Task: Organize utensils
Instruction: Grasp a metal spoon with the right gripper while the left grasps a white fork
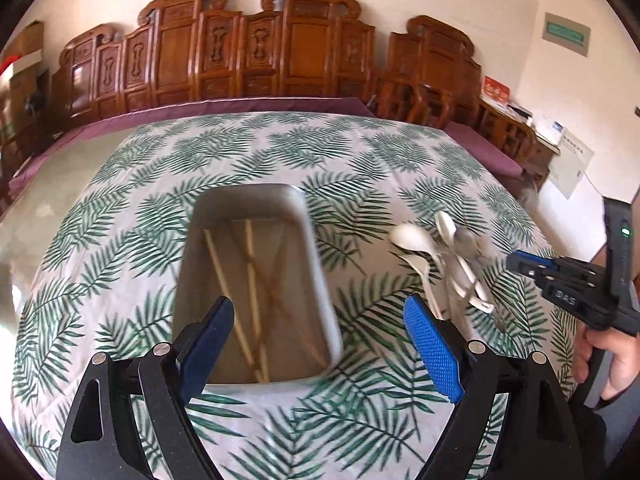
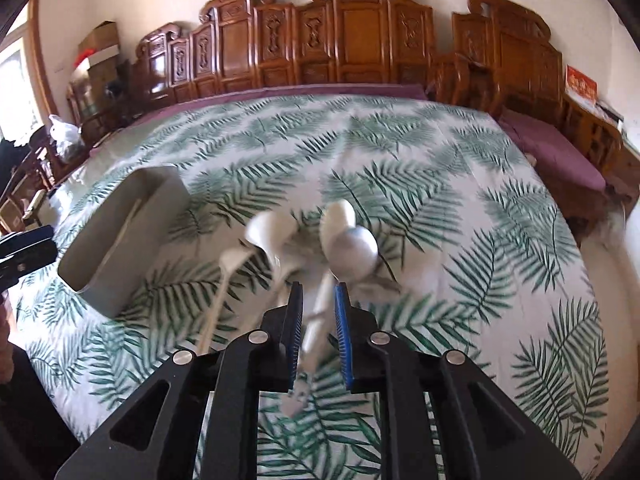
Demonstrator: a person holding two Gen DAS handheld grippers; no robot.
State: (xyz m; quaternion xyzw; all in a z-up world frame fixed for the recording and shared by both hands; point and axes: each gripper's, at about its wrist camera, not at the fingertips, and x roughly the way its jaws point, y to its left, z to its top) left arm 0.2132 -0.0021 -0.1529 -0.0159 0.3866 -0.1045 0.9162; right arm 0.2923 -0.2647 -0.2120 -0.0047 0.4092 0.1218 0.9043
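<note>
A grey rectangular tray (image 1: 248, 190) sits on the leaf-print cloth and holds several wooden chopsticks (image 1: 252, 280). My left gripper (image 1: 318, 308) hangs wide open over the tray's near end, holding nothing. To the right lies a blurred heap of white spoons (image 1: 452, 256) with a metal spoon (image 2: 356, 254) among them. My right gripper (image 2: 318, 292) hovers over this heap, its jaws a little apart. A white spoon handle (image 2: 316, 324) runs between the pads with a gap on both sides. The tray (image 2: 120, 232) lies to the left in the right wrist view.
The leaf-print tablecloth (image 2: 480, 240) covers the whole table. Carved wooden benches (image 1: 256, 52) with purple cushions (image 2: 560, 148) line the far and right sides. A person's hand (image 1: 612, 356) holds the right gripper (image 1: 520, 264) at the table's right edge.
</note>
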